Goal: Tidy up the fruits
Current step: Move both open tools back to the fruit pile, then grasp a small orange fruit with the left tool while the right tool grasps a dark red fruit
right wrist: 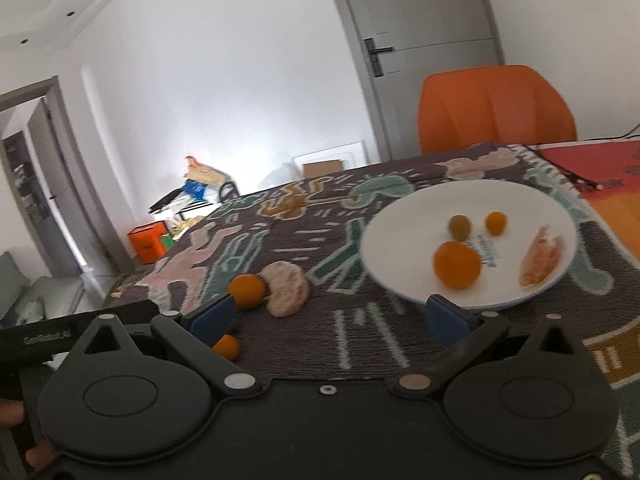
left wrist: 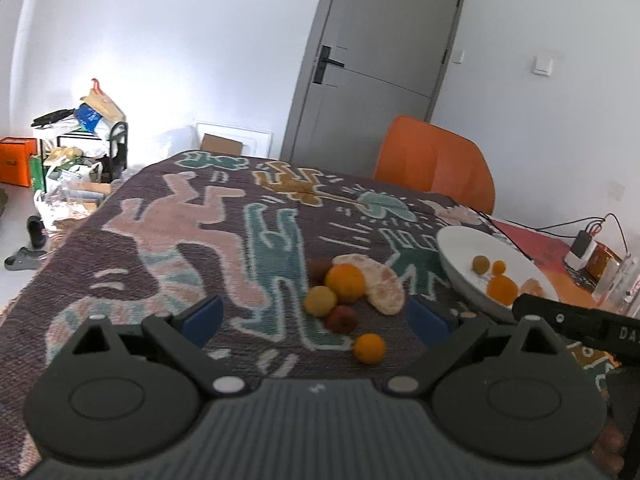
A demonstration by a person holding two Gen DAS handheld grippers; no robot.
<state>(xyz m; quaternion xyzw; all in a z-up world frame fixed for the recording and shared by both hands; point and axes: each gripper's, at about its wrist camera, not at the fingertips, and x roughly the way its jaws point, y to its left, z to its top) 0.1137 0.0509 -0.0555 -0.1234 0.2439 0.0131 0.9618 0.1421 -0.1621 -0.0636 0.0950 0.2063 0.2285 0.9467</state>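
A pile of fruit lies on the patterned tablecloth: an orange (left wrist: 345, 283), a peeled citrus half (left wrist: 385, 289), a yellow fruit (left wrist: 320, 300), a red fruit (left wrist: 340, 319) and a small orange (left wrist: 369, 348). My left gripper (left wrist: 316, 318) is open and empty just before the pile. A white plate (right wrist: 400, 220) holds an orange (right wrist: 457, 265), a small orange (right wrist: 495, 223), a green-brown fruit (right wrist: 459, 227) and citrus segments (right wrist: 540, 256). My right gripper (right wrist: 340, 318) is open and empty, between the plate and the pile's orange (right wrist: 247, 291) and peeled half (right wrist: 286, 288).
An orange chair (left wrist: 436, 162) stands behind the table by a grey door (left wrist: 380, 60). Cables and a charger (left wrist: 582, 242) lie at the table's far right. A cluttered rack (left wrist: 80, 140) and an orange box (left wrist: 16, 162) stand on the floor at left.
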